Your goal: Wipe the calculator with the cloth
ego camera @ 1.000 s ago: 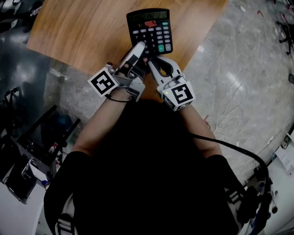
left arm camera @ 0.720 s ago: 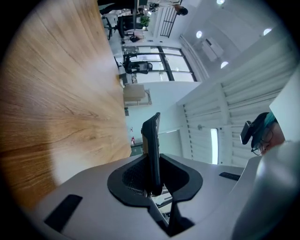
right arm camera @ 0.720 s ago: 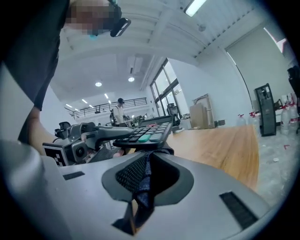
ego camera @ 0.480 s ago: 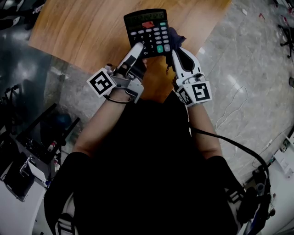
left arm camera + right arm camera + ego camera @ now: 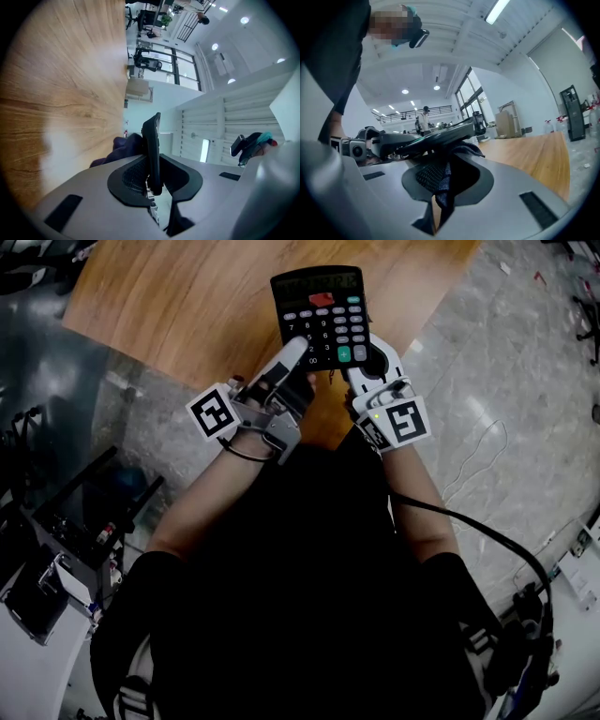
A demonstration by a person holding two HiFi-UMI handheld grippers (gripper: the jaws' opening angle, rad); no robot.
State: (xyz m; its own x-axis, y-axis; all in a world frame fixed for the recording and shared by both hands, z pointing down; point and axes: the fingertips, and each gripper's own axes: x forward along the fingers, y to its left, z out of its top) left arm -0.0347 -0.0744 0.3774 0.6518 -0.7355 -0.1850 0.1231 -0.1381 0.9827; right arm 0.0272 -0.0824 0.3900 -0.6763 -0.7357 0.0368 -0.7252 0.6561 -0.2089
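A black calculator (image 5: 321, 313) is held keys-up over the wooden table (image 5: 178, 306). My left gripper (image 5: 298, 351) is shut on its near left edge. In the left gripper view the calculator (image 5: 153, 150) stands edge-on between the pads, with the dark purple cloth (image 5: 119, 147) bunched behind it. My right gripper (image 5: 368, 356) sits under the calculator's near right corner, shut on the cloth. In the right gripper view the cloth (image 5: 440, 180) hangs from between the pads and presses up against the calculator's underside (image 5: 436, 136). From the head view the cloth is hidden.
The table's near edge (image 5: 309, 423) runs just under both grippers. Grey stone floor lies to the right, with a thin white cable (image 5: 469, 465) on it. Dark equipment and a stand (image 5: 66, 540) crowd the lower left. A black cable (image 5: 478, 540) trails from my right arm.
The calculator has shifted right and a little up. My right gripper swung from the calculator's near edge out to its right side, then slid in under the near right corner, hiding the cloth.
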